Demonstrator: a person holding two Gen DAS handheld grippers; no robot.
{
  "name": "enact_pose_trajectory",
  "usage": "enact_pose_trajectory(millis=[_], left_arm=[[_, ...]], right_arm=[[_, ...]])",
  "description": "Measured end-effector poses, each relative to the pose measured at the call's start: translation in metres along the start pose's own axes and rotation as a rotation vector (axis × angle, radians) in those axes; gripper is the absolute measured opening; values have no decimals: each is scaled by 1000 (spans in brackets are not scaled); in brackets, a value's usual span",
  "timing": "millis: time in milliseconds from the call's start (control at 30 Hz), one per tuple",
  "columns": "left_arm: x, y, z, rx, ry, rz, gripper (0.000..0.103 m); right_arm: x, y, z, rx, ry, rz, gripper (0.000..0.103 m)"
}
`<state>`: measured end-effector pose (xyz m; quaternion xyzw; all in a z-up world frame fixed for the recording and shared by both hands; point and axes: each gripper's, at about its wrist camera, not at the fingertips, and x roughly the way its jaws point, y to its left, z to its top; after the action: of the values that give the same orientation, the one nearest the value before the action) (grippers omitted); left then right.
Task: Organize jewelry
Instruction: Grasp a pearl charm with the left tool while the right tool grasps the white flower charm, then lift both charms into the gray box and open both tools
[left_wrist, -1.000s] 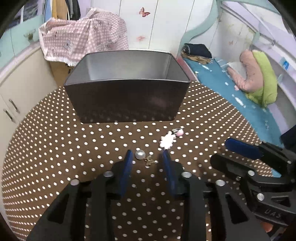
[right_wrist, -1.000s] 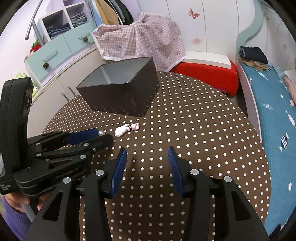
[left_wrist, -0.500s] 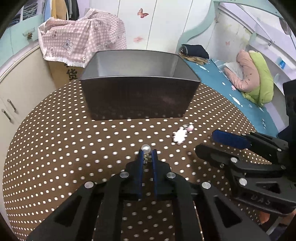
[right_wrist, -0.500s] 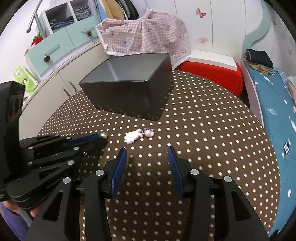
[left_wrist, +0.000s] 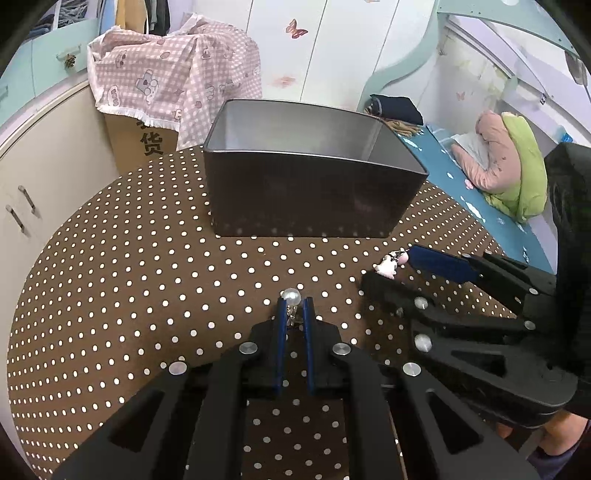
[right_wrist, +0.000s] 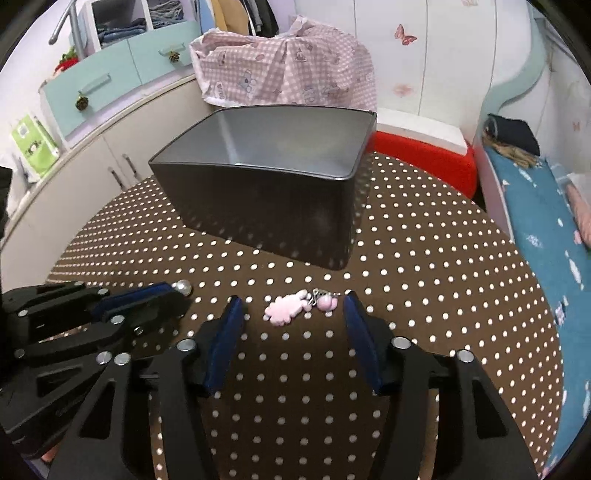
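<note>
My left gripper (left_wrist: 294, 304) is shut on a pearl earring (left_wrist: 290, 296); the pearl sticks out past the blue fingertips, just above the table. The same pearl (right_wrist: 183, 287) shows at the left gripper's tip in the right wrist view. My right gripper (right_wrist: 293, 304) is open, its fingers on either side of a pink bunny charm (right_wrist: 286, 308) with a small pink bead (right_wrist: 325, 302) lying on the table. The charm also shows in the left wrist view (left_wrist: 386, 266). An open dark metal box (left_wrist: 306, 184) (right_wrist: 266, 192) stands behind, its visible inside bare.
A round table with a brown polka-dot cloth (left_wrist: 129, 277) holds everything. Behind it are cabinets (right_wrist: 92, 85), a pink checked cloth over a cardboard box (left_wrist: 166, 85), and a bed (right_wrist: 535, 229) at the right.
My left gripper closed on the pearl earring and lifted it slightly. My right gripper moved forward until its open fingers flank the pink bunny charm.
</note>
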<state>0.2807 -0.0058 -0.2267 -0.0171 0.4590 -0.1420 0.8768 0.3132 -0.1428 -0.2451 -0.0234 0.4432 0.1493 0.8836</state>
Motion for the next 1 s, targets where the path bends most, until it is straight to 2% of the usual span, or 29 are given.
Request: enact_pose_trajectory(millis=[200,233,267,300,400,600,633,900,967,1000], left_arm=[[-3,-1,1,2,-4,-14,7],[-3,-1,1,2,-5,-15,7],[-4,-1,2,2,-6,-18,7],[-6,-2,2,3,-7,-21,7],[-8,-4,3,5,-11,-25,7],[-11,-4,2,3,-10,-31,7],[-12,-5,2,2,-12,-33,7],[-15,-2,8,-1,-17,-25,7],[-14,1,9,-1,-17,-26,7],[-14,2,10,1,-16,-28,7]], right_arm=[[-3,-6,-1,6,-8,29,38],[-6,-7,0,7,-16,33,31],[-9,-8,0,8,-17,43,15],[-10,-9,0,10,-5,56,5],[-7,-11,-4,6,29,43,5],[-8,-16,-10,39,33,74,5],[-11,-17,-9,55,24,81,8],[-3,-20,-4,113,24,73,8],[-2,-18,-2,125,20,59,13],[-2,-17,-1,131,17,63,24]])
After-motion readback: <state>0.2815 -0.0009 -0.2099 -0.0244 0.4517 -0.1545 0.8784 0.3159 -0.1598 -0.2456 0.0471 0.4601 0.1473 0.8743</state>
